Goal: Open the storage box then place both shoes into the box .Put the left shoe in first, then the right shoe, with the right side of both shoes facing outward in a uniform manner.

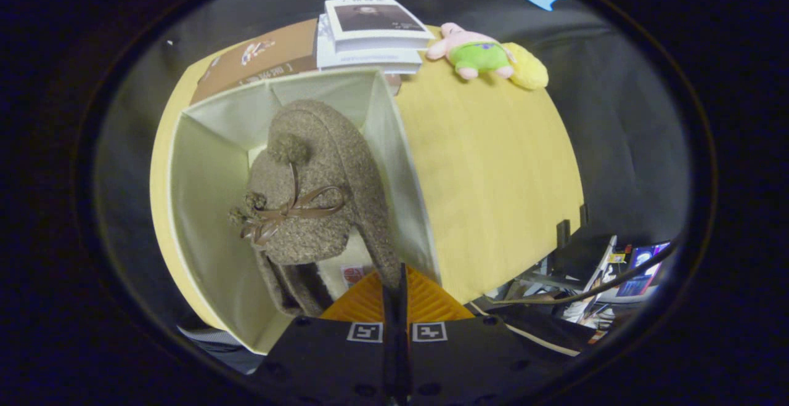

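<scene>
Brown shoe point(317, 184) — gripper point(394, 292) clamps it.

A recording booth dressed as a home corner.

Black cloth point(616, 116) hangs as the wall behind a yellow table point(493, 166), which bears household things: stacked books point(370, 36), a plush toy point(484, 55), a brown carton point(259, 61), and an open fabric box point(203, 166) with a woolly shoe point(314, 172) in it. Past the table's edge lie cables point(585, 292) and a lit screen point(644, 267), plainly workshop clutter.
</scene>
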A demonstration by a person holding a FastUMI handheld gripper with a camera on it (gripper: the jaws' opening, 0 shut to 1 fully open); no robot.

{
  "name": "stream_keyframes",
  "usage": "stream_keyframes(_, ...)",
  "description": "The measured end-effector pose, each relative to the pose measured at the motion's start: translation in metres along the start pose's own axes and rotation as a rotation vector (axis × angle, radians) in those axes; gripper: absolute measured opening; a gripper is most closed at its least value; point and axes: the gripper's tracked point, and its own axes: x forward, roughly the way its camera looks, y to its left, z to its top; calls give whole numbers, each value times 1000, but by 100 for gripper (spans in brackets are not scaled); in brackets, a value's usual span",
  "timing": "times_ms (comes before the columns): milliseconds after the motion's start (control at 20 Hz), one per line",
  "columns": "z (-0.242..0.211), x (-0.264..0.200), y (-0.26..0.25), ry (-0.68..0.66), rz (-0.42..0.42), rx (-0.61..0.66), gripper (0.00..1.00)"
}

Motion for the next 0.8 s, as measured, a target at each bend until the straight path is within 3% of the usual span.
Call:
stream_keyframes(100, -2, 13, 4, 19, 3, -41, 7)
stream_keyframes(200, -2, 13, 16, 17, 63, -59, 10)
stream_keyframes(450, 3, -17, 40, -15, 238, -6, 61)
stream_keyframes(650, 1, -37, 43, -42, 307, 43, 100)
stream_keyframes(800, 3, -57, 24, -83, 311, 62, 100)
